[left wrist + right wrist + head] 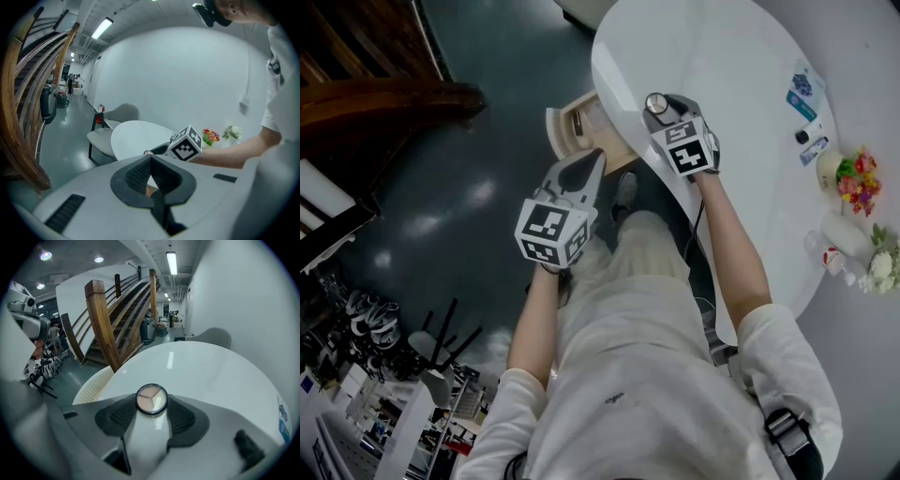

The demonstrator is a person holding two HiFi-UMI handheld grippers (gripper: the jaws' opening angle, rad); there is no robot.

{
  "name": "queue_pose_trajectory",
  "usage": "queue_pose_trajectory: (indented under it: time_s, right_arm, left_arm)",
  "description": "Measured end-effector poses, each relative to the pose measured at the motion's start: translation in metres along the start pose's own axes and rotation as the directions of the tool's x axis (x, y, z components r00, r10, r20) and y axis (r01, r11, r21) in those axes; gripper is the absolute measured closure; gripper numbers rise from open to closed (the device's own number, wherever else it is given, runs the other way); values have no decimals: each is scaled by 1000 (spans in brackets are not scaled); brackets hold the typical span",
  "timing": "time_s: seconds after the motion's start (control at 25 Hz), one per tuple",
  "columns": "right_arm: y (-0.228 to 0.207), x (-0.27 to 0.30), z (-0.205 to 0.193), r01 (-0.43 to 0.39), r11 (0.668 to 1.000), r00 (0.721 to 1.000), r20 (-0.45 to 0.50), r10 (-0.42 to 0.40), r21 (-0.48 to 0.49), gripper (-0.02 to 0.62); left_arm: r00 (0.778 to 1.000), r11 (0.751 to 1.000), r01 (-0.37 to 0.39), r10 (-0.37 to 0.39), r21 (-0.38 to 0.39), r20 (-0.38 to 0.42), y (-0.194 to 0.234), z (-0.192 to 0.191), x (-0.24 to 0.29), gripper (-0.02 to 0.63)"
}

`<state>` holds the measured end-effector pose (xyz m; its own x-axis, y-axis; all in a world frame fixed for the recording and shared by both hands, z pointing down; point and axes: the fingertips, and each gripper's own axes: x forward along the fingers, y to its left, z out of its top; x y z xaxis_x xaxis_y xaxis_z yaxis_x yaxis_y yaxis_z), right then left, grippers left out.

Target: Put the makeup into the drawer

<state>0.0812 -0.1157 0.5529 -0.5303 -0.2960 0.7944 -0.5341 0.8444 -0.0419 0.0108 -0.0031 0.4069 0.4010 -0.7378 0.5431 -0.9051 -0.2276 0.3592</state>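
The right gripper (pixel 151 400) has its pads pressed on either side of a white makeup bottle (pixel 149 432), just under its round top. The bottle's long axis runs roughly upright, with the round top facing up. It sits at the near edge of the white table (pixel 211 376). The left gripper (pixel 150 174) hangs beside the table with its jaws together and nothing between them.

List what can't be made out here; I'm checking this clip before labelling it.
- Drawer: not identifiable; the head view shows only a beige shape partly under the table edge.
- Small items at the table's far edge, head view: too small to name.
- Compact, right gripper view: sides covered by the pads of the right gripper, underside hidden.
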Motion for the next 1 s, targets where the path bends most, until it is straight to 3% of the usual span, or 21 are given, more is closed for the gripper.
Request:
queue_pose_trajectory:
  time_s: [0.24, 0.56, 0.8, 1.0]
  right_arm:
    - [5, -7, 2, -7, 1000, 1000, -8, 7, 27, 383]
    - [32, -50, 27, 6, 999, 998, 62, -10, 52, 383]
    - [70, -68, 36, 32, 993, 995, 90, -42, 111, 383]
    - [100, -69, 43, 82, 977, 988, 109, -105, 199, 383]
  left_arm:
    - [1000, 1000, -21, 21, 14, -2, 8, 3, -9, 598]
    - [1000, 998, 14, -14, 57, -6, 14, 14, -16, 598]
    - [993, 990, 114, -109, 89, -52, 27, 4, -9, 598]
    - [970, 959, 227, -209, 170, -121, 44, -2, -1, 598]
